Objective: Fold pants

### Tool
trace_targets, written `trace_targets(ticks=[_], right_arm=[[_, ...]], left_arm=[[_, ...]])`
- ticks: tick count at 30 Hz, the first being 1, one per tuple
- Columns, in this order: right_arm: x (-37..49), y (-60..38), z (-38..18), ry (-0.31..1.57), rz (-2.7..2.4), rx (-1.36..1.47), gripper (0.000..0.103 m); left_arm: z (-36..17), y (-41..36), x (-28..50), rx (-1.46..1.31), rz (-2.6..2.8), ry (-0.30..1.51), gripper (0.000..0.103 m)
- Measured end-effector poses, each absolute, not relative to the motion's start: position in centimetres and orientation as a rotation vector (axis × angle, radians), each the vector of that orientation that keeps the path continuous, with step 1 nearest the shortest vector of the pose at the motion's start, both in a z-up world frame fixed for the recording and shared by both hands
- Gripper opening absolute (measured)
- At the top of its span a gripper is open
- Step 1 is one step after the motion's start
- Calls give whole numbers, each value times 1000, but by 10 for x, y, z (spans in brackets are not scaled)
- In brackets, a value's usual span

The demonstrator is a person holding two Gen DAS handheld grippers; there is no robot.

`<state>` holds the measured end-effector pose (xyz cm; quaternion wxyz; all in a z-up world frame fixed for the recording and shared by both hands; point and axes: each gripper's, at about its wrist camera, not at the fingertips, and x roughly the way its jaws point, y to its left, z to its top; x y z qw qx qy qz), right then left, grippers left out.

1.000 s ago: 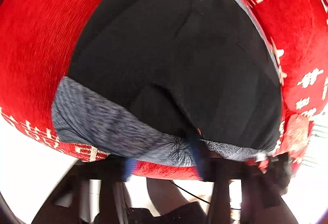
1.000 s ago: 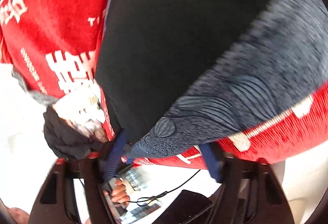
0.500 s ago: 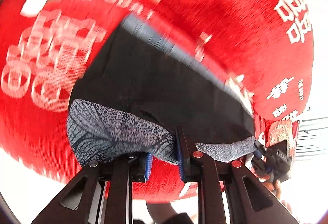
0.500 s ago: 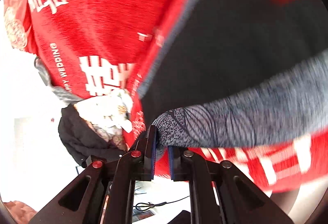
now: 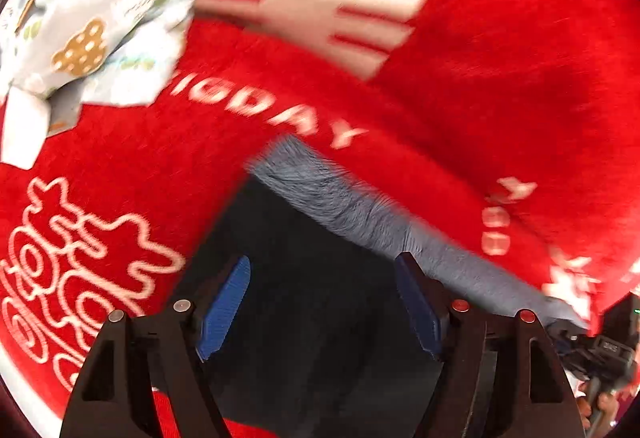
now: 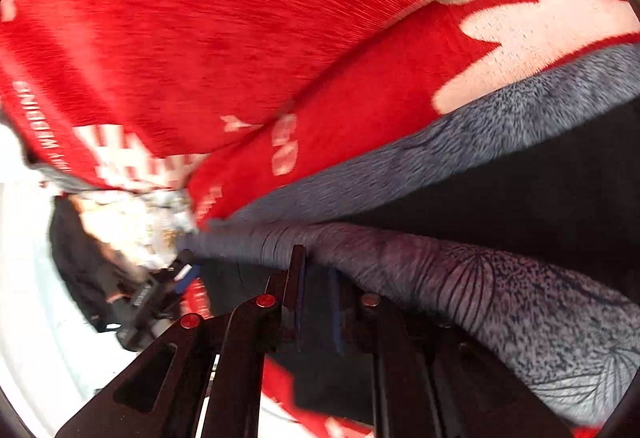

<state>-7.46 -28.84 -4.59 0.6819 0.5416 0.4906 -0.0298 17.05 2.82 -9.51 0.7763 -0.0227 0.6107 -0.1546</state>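
Note:
The pants (image 5: 320,318) are black with a grey patterned waistband (image 5: 360,205) and lie folded over on a red blanket (image 5: 500,77). In the left wrist view my left gripper (image 5: 320,302) is open just above the black fabric, blue pads wide apart, holding nothing. In the right wrist view my right gripper (image 6: 316,302) is shut on the grey patterned waistband (image 6: 500,298), which runs off to the right over the black cloth (image 6: 540,189).
The red blanket (image 6: 200,37) has white lettering and patterns. A crumpled white printed cloth (image 5: 88,9) lies at the far left. Dark clothes and a white floor (image 6: 32,278) show at the left of the right wrist view.
Both grippers carried the waistband forward across the pants. My left gripper, shut on the waistband half a second ago, has opened and let it go. The right one stays shut.

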Motion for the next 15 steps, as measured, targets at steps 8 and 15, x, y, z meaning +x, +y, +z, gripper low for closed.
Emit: trace_targets(ticks=[8, 15], right_arm=[[-90, -295, -40, 1071, -47, 1264, 66], [-196, -333, 11, 990, -205, 1222, 66]], left_arm=[[-61, 0, 120, 189, -454, 1316, 75], [-48, -120, 11, 329, -818, 1380, 75]])
